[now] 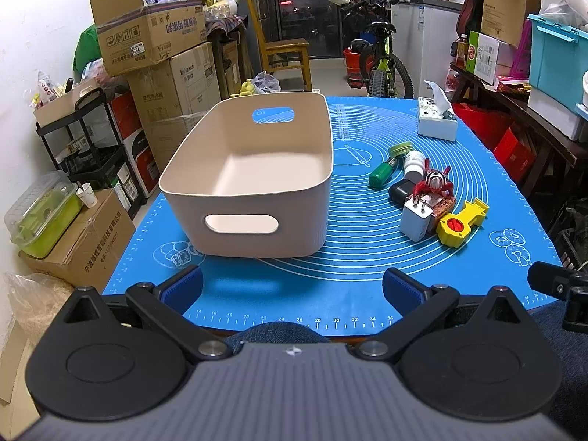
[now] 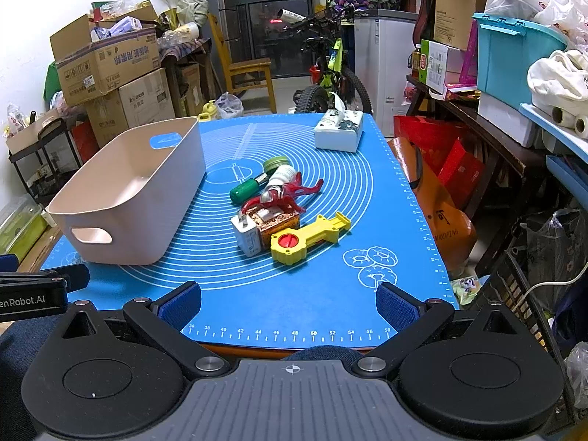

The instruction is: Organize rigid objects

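Grippers, left gripper and right gripper, gape wide, holding nothing. Beige bin sits ahead of the left; yellow toy ahead of the right.

Right tongs hang wide apart over the near edge of the blue mat.
Ahead, a white charger, yellow toy, red figure and green-handled tool cluster right of the empty beige bin.
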`<control>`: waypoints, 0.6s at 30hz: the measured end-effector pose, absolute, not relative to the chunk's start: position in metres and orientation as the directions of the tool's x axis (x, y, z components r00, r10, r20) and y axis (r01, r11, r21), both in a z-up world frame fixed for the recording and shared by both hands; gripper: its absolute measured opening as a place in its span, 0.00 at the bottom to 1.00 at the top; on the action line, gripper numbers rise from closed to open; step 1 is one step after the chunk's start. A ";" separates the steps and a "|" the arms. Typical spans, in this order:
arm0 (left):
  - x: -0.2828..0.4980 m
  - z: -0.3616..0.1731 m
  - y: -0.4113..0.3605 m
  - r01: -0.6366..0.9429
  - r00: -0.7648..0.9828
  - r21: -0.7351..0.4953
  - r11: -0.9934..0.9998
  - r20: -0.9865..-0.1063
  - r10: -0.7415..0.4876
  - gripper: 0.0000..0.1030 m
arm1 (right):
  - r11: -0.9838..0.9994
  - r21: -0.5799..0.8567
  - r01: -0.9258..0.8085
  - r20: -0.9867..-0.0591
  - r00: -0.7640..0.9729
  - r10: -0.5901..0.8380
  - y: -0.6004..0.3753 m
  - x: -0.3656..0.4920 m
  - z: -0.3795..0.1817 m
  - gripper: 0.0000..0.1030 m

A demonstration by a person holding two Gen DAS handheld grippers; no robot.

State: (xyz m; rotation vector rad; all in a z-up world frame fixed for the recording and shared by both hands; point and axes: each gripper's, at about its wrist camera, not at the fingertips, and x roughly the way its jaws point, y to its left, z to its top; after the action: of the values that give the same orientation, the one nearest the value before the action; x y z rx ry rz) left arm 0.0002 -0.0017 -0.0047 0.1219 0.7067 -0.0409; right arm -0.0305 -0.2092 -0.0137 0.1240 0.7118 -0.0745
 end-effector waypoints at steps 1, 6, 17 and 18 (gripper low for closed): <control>0.000 -0.005 -0.001 0.078 0.760 0.097 0.992 -0.650 0.003 1.00 | 0.990 0.088 0.110 -0.655 0.755 -0.026 -0.209 -0.030 -0.014 0.98; -0.001 -0.005 0.000 0.079 0.760 0.099 0.992 -0.650 0.004 1.00 | 0.990 0.089 0.110 -0.655 0.755 -0.025 -0.209 -0.030 -0.014 0.98; 0.000 -0.004 0.000 0.077 0.760 0.100 0.992 -0.650 0.006 1.00 | 0.990 0.088 0.109 -0.654 0.756 -0.025 -0.209 -0.030 -0.014 0.98; 0.000 -0.004 0.000 0.078 0.760 0.100 0.992 -0.650 0.006 1.00 | 0.990 0.089 0.109 -0.653 0.757 -0.024 -0.210 -0.030 -0.013 0.98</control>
State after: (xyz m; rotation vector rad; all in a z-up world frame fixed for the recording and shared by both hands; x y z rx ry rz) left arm 0.0000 0.0000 -0.0042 0.1235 0.7071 -0.0390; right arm -0.0304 -0.2099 -0.0127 0.1240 0.7093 -0.0727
